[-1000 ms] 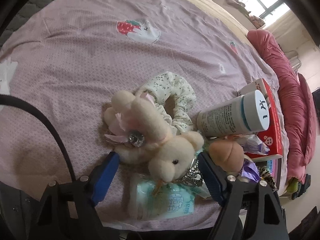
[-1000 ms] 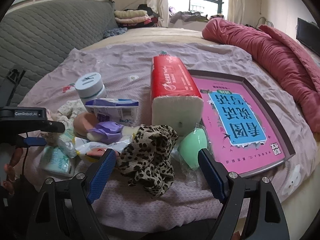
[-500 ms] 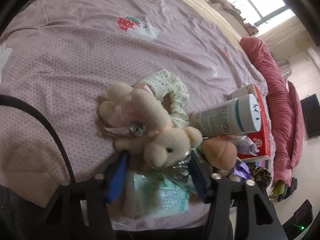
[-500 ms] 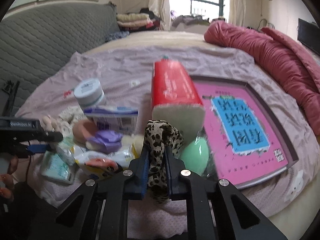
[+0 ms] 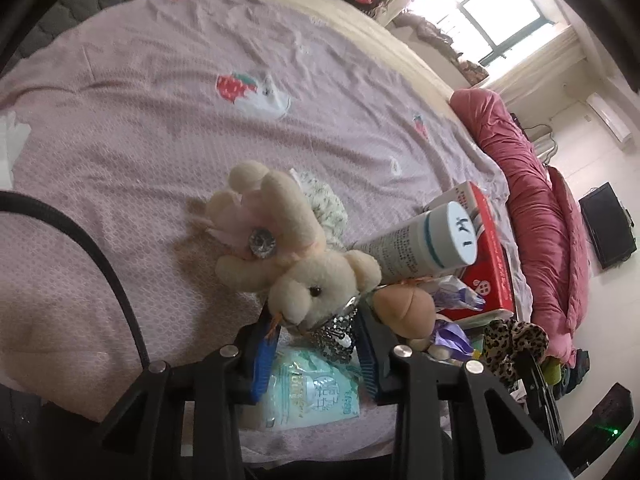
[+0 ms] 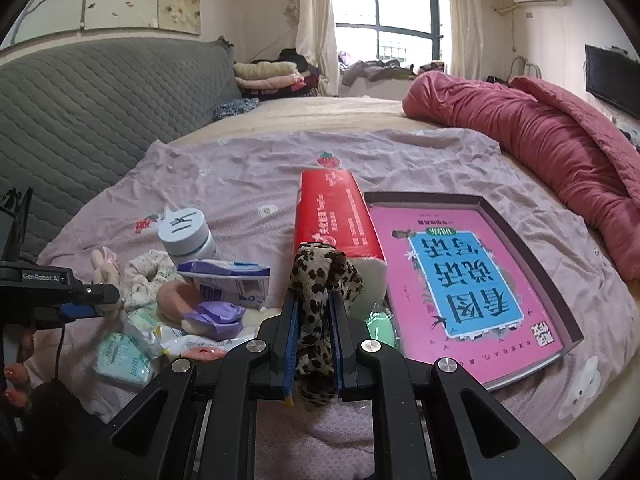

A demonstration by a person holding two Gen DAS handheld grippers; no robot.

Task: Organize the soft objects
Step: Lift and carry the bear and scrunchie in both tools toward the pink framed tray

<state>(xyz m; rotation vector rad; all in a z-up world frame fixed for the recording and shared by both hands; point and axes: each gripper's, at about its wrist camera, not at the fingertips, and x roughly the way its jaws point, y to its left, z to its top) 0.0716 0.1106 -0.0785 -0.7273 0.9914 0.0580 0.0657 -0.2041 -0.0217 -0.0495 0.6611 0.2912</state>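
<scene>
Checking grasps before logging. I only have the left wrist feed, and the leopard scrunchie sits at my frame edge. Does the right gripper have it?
Observer: Yes. The right gripper is shut on the leopard scrunchie, with the pads pinching the cloth.
Operator: Is it off the bed?
Observer: Its tail hangs loose below the pads. I cannot tell whether it clears the sheet.
Operator: What's on the far side of the red tissue pack?
Observer: A dark-rimmed tray, lying flat beside the pack, with a pink book in it.
</scene>
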